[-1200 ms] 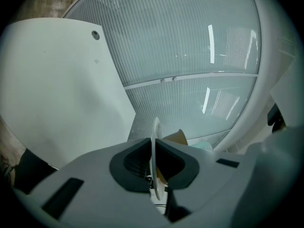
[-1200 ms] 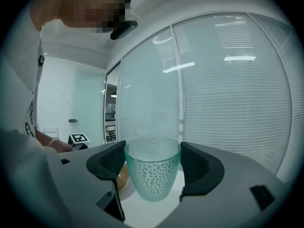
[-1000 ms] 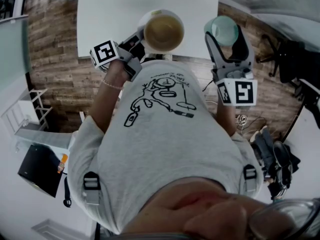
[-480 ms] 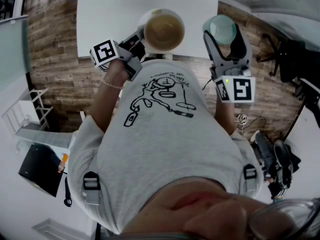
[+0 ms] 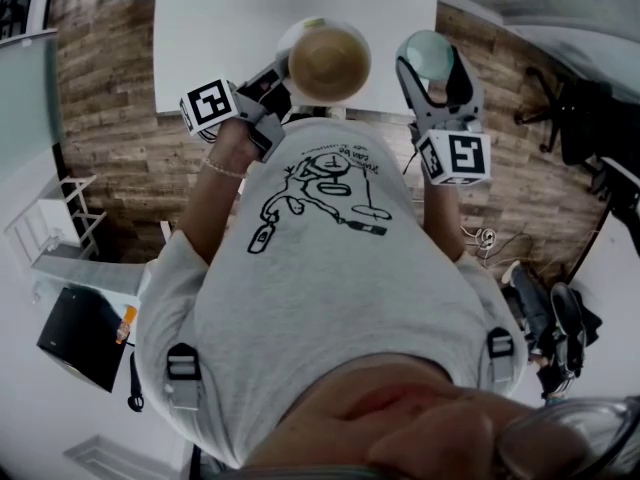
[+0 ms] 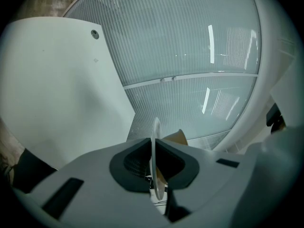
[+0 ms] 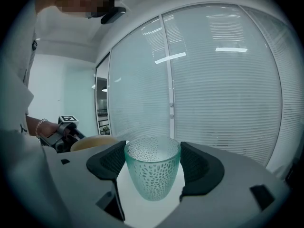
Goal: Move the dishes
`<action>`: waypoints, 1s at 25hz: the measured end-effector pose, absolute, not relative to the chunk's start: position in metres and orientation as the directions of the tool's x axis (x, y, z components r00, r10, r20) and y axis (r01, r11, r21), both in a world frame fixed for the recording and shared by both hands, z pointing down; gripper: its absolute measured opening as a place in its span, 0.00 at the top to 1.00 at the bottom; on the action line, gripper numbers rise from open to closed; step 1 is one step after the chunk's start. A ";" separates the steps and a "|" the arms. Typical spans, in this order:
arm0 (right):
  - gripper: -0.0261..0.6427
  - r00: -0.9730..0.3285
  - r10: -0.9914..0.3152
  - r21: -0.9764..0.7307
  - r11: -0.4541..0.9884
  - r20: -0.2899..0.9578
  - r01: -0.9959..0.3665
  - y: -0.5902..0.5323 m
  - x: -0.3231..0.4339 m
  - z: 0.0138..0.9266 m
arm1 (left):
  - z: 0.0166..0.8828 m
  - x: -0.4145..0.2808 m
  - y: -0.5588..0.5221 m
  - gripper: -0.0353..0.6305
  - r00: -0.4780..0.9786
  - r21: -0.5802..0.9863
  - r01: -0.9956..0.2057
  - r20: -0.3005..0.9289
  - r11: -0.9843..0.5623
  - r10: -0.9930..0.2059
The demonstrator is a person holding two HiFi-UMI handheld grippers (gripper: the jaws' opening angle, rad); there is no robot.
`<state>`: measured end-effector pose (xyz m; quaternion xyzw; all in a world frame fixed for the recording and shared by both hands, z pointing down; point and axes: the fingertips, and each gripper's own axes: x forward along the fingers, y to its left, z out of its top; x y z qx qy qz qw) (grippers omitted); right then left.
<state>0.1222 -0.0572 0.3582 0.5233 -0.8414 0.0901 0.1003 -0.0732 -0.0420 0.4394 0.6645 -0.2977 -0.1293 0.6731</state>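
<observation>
In the head view, a bowl [image 5: 325,61] with a white outside and a tan inside is held over the near edge of the white table [image 5: 230,28]. My left gripper [image 5: 280,73] is shut on its rim. In the left gripper view, that thin rim [image 6: 156,146] stands edge-on between the pads, with the tan inside [image 6: 175,137] just to its right. A pale green dimpled glass [image 5: 430,56] is held upright at the table's near right corner. My right gripper [image 7: 153,170] is shut on the glass [image 7: 153,172], one pad on each side.
A ribbed glass partition [image 6: 190,46] rises beyond the table. Wood floor [image 5: 110,118] lies on both sides. A black chair [image 5: 580,118] stands at the right, a white shelf unit [image 5: 45,233] at the left, and cables [image 5: 487,238] lie near the person's feet.
My right gripper has swung left and a little farther out with the glass, toward the table corner. The left gripper and the bowl have stayed in place.
</observation>
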 end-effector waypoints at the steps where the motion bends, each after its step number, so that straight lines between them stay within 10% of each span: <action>1: 0.41 -0.431 -0.862 -0.046 0.435 0.267 -0.899 -0.057 0.122 0.363 | 0.439 -0.073 -0.042 0.92 0.790 0.972 -0.221 0.228 0.082 -0.570; 25: 0.41 -0.444 -0.821 -0.023 0.468 0.359 -0.884 -0.046 0.120 0.482 | 0.437 -0.073 -0.041 0.92 0.796 0.972 -0.220 0.225 0.077 -0.562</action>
